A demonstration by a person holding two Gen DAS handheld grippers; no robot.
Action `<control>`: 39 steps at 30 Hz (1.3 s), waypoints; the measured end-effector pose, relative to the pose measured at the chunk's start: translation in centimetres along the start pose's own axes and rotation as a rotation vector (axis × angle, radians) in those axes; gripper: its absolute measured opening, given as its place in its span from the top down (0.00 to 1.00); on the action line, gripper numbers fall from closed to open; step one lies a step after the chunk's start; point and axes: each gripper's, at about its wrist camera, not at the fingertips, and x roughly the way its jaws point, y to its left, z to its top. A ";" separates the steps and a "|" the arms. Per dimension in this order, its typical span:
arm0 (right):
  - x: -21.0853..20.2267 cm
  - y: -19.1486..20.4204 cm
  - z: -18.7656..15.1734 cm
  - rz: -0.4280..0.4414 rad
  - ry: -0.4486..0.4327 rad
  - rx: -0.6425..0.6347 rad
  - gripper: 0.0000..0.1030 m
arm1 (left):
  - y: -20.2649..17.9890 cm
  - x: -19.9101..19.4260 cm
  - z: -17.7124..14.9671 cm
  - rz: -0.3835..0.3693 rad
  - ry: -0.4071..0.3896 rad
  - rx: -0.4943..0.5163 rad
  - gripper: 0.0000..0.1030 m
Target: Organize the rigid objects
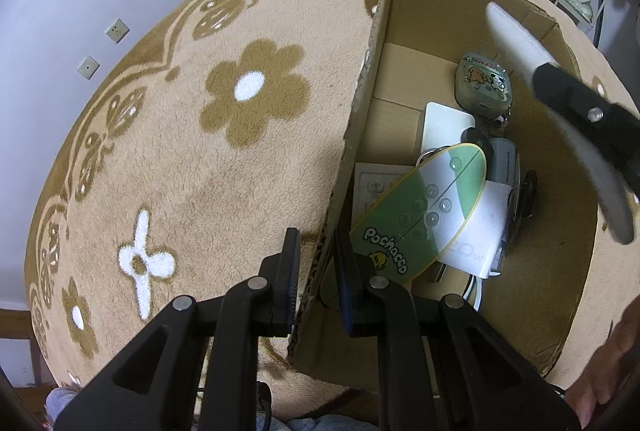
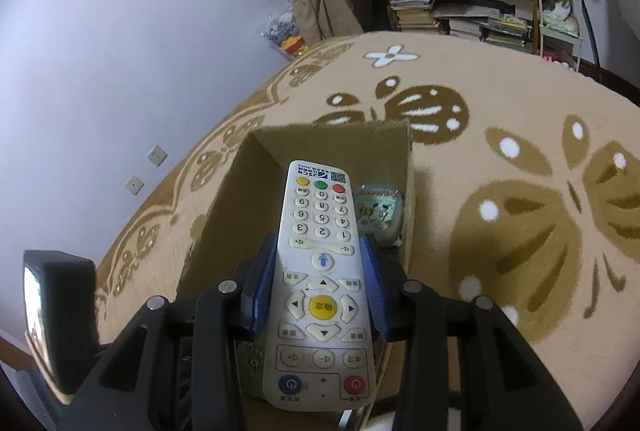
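Note:
An open cardboard box (image 1: pixel 404 15) sits on a beige flower-patterned blanket (image 1: pixel 180 151). My left gripper (image 1: pixel 318 267) is shut on the box's left wall (image 1: pixel 360 119), one finger inside and one outside. Inside lie a green oval Pochacco card (image 1: pixel 424 207), a white charger (image 1: pixel 476 231), a cartoon-print pouch (image 1: pixel 482 81) and some grey and black items. My right gripper (image 2: pixel 318 247) is shut on a white remote control (image 2: pixel 320 271), tilted downward above the box (image 2: pixel 236 199). In the left wrist view the remote (image 1: pixel 516 31) enters from the upper right over the box.
Shelves (image 2: pixel 460 3) packed with books, bags and bottles stand beyond the blanket's far edge. A white wall with two sockets (image 2: pixel 156 155) runs along the left. A person's hand (image 1: pixel 608 375) shows at the box's near right corner. Butterfly-patterned blanket (image 2: pixel 520 191) spreads right of the box.

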 end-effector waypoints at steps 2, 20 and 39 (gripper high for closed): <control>0.6 0.1 -0.3 -0.005 0.020 -0.005 0.58 | 0.0 0.0 0.0 -0.002 0.000 -0.001 0.84; -1.4 0.7 0.3 -0.020 -0.011 -0.027 0.36 | 0.4 0.1 -0.3 0.001 0.002 -0.009 0.83; -6.3 0.0 -1.2 -0.149 -0.006 -0.075 0.06 | 1.0 -3.0 -1.6 -0.003 -0.072 0.001 0.79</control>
